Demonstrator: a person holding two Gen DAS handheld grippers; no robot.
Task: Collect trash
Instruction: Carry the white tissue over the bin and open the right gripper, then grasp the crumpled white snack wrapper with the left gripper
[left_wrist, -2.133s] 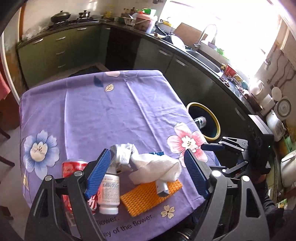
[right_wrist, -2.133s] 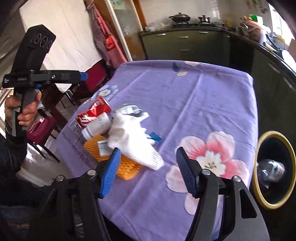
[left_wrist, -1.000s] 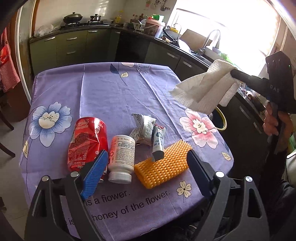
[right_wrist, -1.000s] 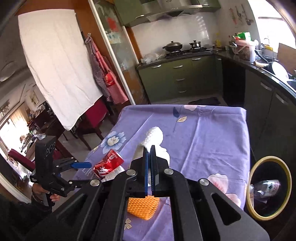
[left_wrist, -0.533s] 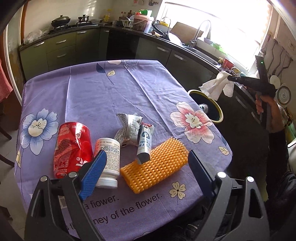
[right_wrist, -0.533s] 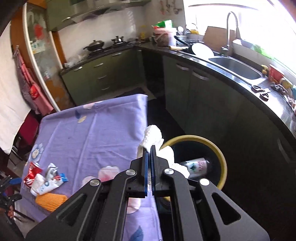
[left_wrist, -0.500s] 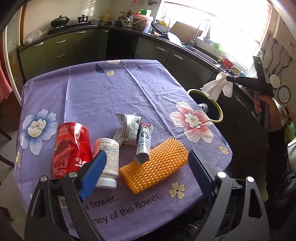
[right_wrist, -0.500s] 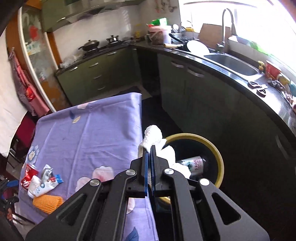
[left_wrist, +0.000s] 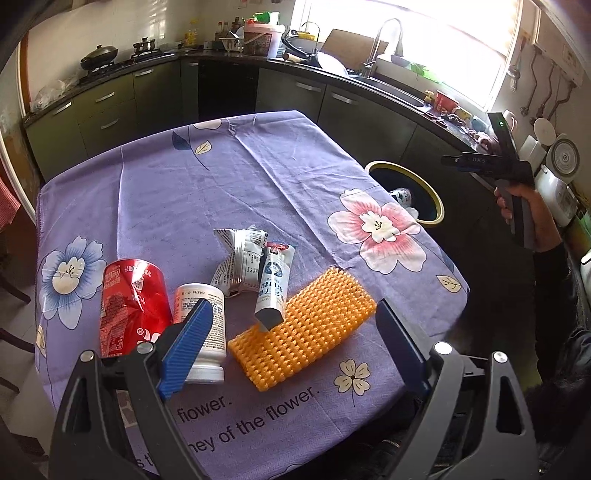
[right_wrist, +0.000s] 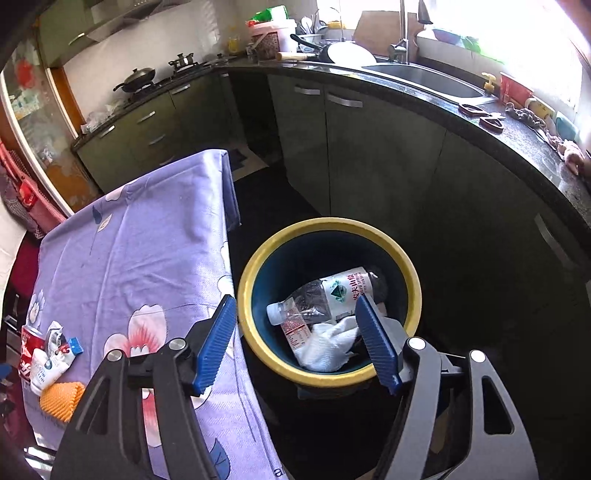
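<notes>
The right gripper hangs over the yellow-rimmed bin beside the table; its jaws have just been opening and stand spread with nothing between them. The white paper towel lies inside the bin, against a plastic bottle. The left gripper is spread wide above the table's near edge, over the red can, white pill bottle, tube, wrapper and orange mesh.
</notes>
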